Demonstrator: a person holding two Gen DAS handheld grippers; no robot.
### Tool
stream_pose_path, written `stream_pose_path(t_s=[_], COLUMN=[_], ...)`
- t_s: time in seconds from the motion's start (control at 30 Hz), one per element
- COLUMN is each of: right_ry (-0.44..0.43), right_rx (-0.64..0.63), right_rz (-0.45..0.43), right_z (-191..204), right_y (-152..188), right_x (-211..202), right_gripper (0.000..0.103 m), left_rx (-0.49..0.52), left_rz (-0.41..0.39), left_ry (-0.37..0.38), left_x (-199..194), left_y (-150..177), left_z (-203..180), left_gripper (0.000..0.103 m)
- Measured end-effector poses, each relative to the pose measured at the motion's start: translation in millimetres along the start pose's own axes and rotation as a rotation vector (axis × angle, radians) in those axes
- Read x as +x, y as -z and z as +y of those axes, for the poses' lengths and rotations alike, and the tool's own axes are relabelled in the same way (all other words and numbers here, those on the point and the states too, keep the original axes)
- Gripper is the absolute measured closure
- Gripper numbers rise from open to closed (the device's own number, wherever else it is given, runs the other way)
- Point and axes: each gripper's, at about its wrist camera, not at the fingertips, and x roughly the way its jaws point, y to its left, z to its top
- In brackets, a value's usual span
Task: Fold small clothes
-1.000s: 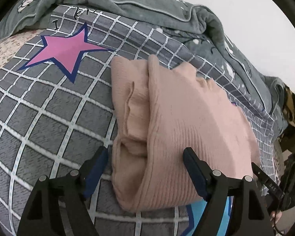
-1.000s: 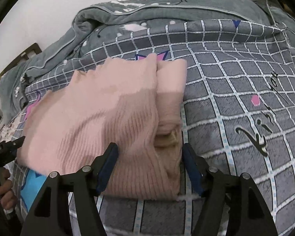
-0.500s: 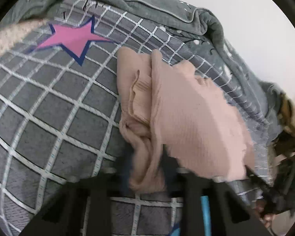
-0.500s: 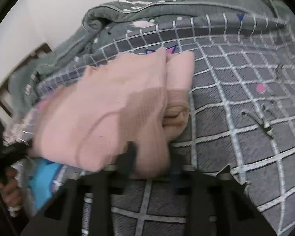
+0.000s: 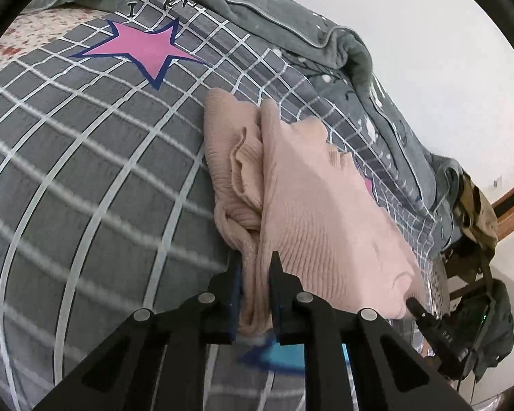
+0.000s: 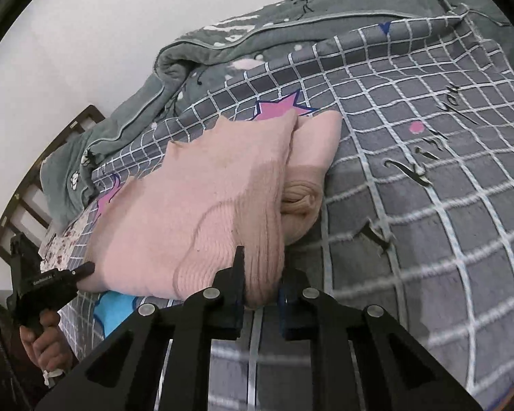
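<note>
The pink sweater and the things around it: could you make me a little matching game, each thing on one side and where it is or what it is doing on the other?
Things:
1. pink sweater
2. left gripper
3. pink star
4. grey blanket

Descriptions:
A. bunched up along the wall
B. printed on the checked bed cover
C. lying folded on the bed cover, pinched at both near corners
D. closed on one near corner of the sweater

Pairs: 1-C, 2-D, 3-B, 4-A
</note>
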Motion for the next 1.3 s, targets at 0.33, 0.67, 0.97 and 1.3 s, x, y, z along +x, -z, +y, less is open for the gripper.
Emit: stream_pose_path(t_s=[0.33, 0.67, 0.97, 1.3], right_ry=[0.011, 0.052, 0.175, 0.057], right_rx=[-0.013, 0.014, -0.249, -0.285], right_rz=[-0.005, 0.02, -0.116, -0.083], right_z=[-1, -6, 53, 113], right_y=[52, 74, 74, 88], right_x=[-54, -69, -98, -31], right_gripper=[0.088, 0.075, 0.073, 0.073], left_rx=[0.038, 0.036, 0.106, 0.096], left_rz=[0.012, -0.007, -0.066, 0.016], left_ry=[-0.023, -0.051, -0.062, -0.047], left_x=[-43, -62, -67, -7], left_y=[55, 78, 57, 17], left_z=[-7, 4, -3, 3], left_gripper=[0.089, 0.08, 0.038, 0.038])
